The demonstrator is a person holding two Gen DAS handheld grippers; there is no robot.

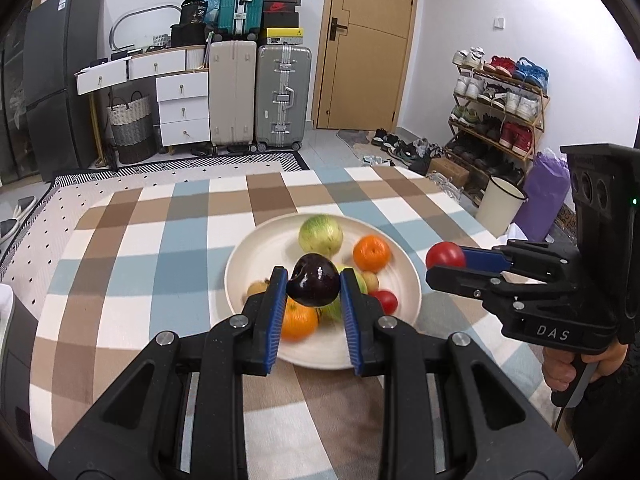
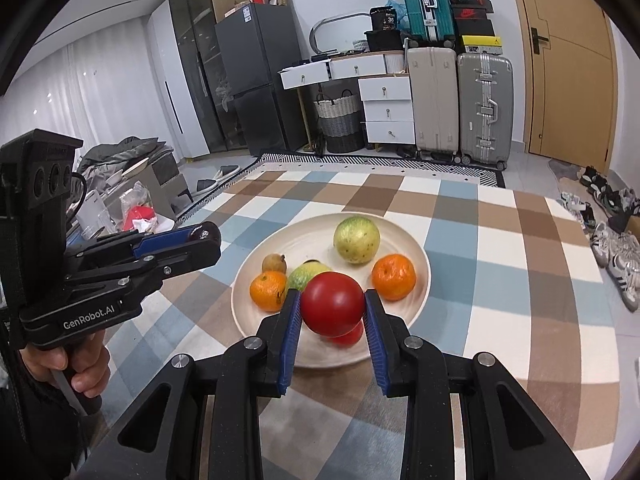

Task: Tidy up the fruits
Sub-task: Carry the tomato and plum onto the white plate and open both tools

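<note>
1. A round, cream-white plate (image 2: 404,248) with faint concentric ridges is sitting on a table covered by a checked cloth (image 2: 500,248) of blue, brown and white squares, soft and matte in texture.
2. On the plate, a large, pale green, speckled round fruit (image 2: 356,240) is lying at the far side, with a glossy orange tangerine (image 2: 394,277) to its right.
3. A second tangerine (image 2: 269,290) is resting at the plate's left, touching a small brownish fruit (image 2: 274,263) just beyond it; a yellow-green fruit (image 2: 308,274) is lying near the middle, partly hidden.
4. The left gripper (image 1: 313,286), black with ribbed blue pads, is clamping a shiny, dark purple plum (image 1: 313,285) between its fingertips, holding it in the air above the near part of the plate.
5. The right gripper (image 2: 333,309), of the same build, is gripping a smooth red tomato (image 2: 333,308) between its pads, lifted clear of the plate's near edge.
6. Another red tomato (image 2: 349,336) is lying on the plate directly below the held one, mostly hidden.
7. A hand (image 2: 78,364) is squeezing the left gripper's trigger handle at the left of the table.
</note>
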